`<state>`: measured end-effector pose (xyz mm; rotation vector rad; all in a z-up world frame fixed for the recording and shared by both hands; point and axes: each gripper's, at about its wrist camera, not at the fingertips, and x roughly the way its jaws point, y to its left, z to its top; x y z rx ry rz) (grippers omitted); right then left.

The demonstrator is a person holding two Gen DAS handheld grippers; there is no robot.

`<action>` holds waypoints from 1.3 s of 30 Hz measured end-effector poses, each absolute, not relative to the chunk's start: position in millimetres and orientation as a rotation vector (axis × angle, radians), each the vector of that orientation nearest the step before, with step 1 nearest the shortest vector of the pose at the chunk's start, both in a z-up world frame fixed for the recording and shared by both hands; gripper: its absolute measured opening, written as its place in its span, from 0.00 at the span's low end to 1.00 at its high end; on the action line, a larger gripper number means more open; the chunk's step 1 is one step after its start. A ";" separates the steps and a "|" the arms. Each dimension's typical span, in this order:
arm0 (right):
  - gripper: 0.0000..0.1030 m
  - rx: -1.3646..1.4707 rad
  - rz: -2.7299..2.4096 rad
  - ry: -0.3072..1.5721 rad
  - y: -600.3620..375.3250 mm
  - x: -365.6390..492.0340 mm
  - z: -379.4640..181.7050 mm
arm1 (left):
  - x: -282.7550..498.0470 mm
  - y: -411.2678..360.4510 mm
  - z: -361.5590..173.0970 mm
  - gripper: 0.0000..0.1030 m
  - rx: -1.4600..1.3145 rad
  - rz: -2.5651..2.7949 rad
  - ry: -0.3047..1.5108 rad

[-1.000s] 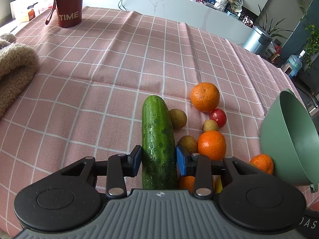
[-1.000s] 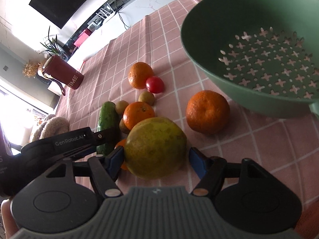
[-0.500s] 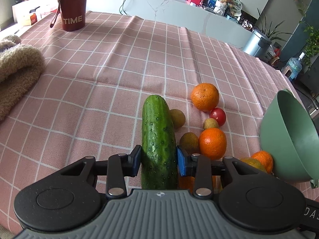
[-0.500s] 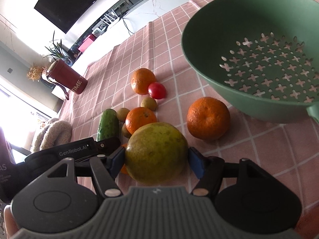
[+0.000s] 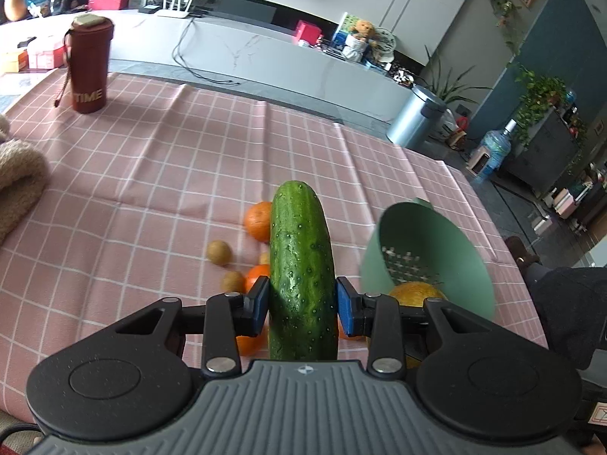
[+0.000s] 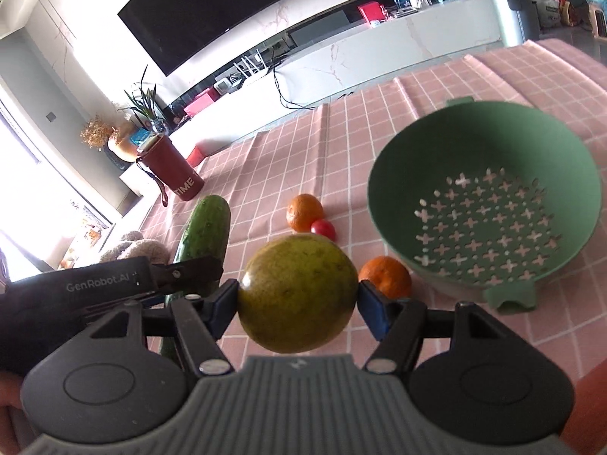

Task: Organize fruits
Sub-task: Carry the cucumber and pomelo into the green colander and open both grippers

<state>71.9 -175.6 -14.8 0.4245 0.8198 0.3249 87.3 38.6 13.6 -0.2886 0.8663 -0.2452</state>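
**Both claws loaded, colander bare**

My left gripper [image 5: 302,305] is clamped on the cucumber [image 5: 301,265], its blue pads pressing both flanks, the fruit pointing forward above the pink checked tablecloth [image 5: 151,174]. My right gripper [image 6: 297,305] is closed around a big yellow-green citrus [image 6: 299,294], held between the pads just short of the green colander [image 6: 481,204]. That colander (cross-shaped holes across its floor) holds no fruit; cloth shows through the holes. On the cloth beside it lie an orange [image 6: 385,276] close to its near wall, another orange [image 6: 304,212] touching a small red tomato [image 6: 323,229], and two brownish kiwis [image 5: 219,252]. A maroon tumbler [image 5: 89,64] stands well apart at the far edge.
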 end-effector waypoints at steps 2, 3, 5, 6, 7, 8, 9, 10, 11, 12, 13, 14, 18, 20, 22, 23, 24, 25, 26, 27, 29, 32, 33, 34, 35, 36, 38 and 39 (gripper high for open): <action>0.63 0.397 0.330 0.808 -188.6 72.2 -3.4 | 92.7 19.2 23.0 0.40 -0.280 -0.285 0.866; 0.63 0.379 0.331 0.804 -196.1 73.1 2.6 | 95.8 12.1 26.0 0.40 -0.280 -0.303 0.866; 0.63 0.334 0.328 0.811 -210.2 77.6 12.1 | 106.6 -6.1 29.9 0.40 -0.283 -0.342 0.876; 0.63 0.307 0.330 0.817 -217.3 81.1 15.4 | 111.1 -12.7 30.9 0.40 -0.286 -0.355 0.880; 0.63 0.279 0.333 0.825 -224.7 85.4 18.0 | 118.1 -21.7 30.7 0.40 -0.289 -0.372 0.884; 0.63 0.250 0.334 0.834 -231.8 90.3 20.1 | 123.5 -30.4 29.6 0.40 -0.291 -0.386 0.889; 0.63 0.223 0.331 0.843 -238.3 95.6 21.3 | 129.0 -36.5 28.6 0.40 -0.294 -0.395 0.895; 0.63 0.193 0.327 0.853 -244.0 101.3 21.9 | 136.3 -44.4 26.7 0.40 -0.300 -0.407 0.905; 0.63 0.159 0.323 0.861 -250.0 107.0 21.4 | 143.6 -51.1 24.3 0.40 -0.306 -0.418 0.914; 0.63 0.124 0.323 0.872 -254.5 113.1 20.3 | 150.1 -55.7 21.5 0.40 -0.309 -0.423 0.922; 0.63 0.095 0.323 0.883 -258.8 118.7 18.5 | 156.7 -61.0 17.9 0.40 -0.312 -0.425 0.933; 0.63 0.069 0.322 0.899 -262.5 125.8 15.7 | 161.6 -67.3 14.7 0.40 -0.315 -0.426 0.945; 0.63 -0.024 0.347 0.969 -270.4 150.4 -0.3 | 180.3 -81.7 -2.5 0.40 -0.318 -0.421 0.986; 0.63 -0.079 0.361 0.997 -268.8 159.3 -10.7 | 186.0 -87.2 -12.9 0.40 -0.314 -0.419 1.008; 0.63 -0.127 0.382 1.018 -266.7 166.8 -19.8 | 191.8 -92.1 -21.1 0.40 -0.298 -0.412 1.034; 0.63 -0.148 0.395 1.031 -266.1 171.1 -24.6 | 194.2 -94.0 -24.7 0.40 -0.292 -0.407 1.043; 0.63 -0.161 0.405 1.042 -265.2 174.9 -28.0 | 196.1 -95.3 -28.5 0.40 -0.287 -0.405 1.052; 0.63 -0.174 0.417 1.053 -264.4 178.8 -31.3 | 197.3 -96.3 -31.6 0.40 -0.282 -0.405 1.060; 0.63 -0.186 0.428 1.061 -263.6 182.2 -34.2 | 197.8 -97.4 -34.4 0.40 -0.277 -0.404 1.073; 0.63 -0.206 0.442 1.071 -261.3 184.8 -37.8 | 199.6 -98.1 -37.6 0.40 -0.271 -0.401 1.086; 0.63 -0.238 0.465 1.088 -258.2 188.9 -43.9 | 201.9 -100.5 -44.1 0.40 -0.247 -0.392 1.111; 0.63 -0.273 0.489 1.105 -254.3 192.5 -50.8 | 204.0 -105.5 -49.2 0.40 -0.200 -0.382 1.131; 0.63 -0.288 0.498 1.108 -253.2 193.9 -53.3 | 204.1 -107.4 -50.2 0.40 -0.187 -0.381 1.133; 0.63 -0.297 0.504 1.110 -252.4 194.7 -54.7 | 204.3 -109.0 -50.3 0.40 -0.175 -0.382 1.133; 0.63 -0.302 0.507 1.111 -251.6 194.4 -56.3 | 204.6 -111.3 -49.9 0.40 -0.162 -0.384 1.133; 0.63 -0.305 0.509 1.113 -250.6 194.5 -57.6 | 205.3 -113.5 -49.4 0.40 -0.147 -0.386 1.133; 0.63 -0.311 0.510 1.118 -249.3 195.9 -60.7 | 205.3 -117.5 -49.3 0.40 -0.118 -0.383 1.139; 0.63 -0.312 0.508 1.122 -249.5 196.3 -62.3 | 205.5 -120.2 -49.6 0.40 -0.096 -0.380 1.140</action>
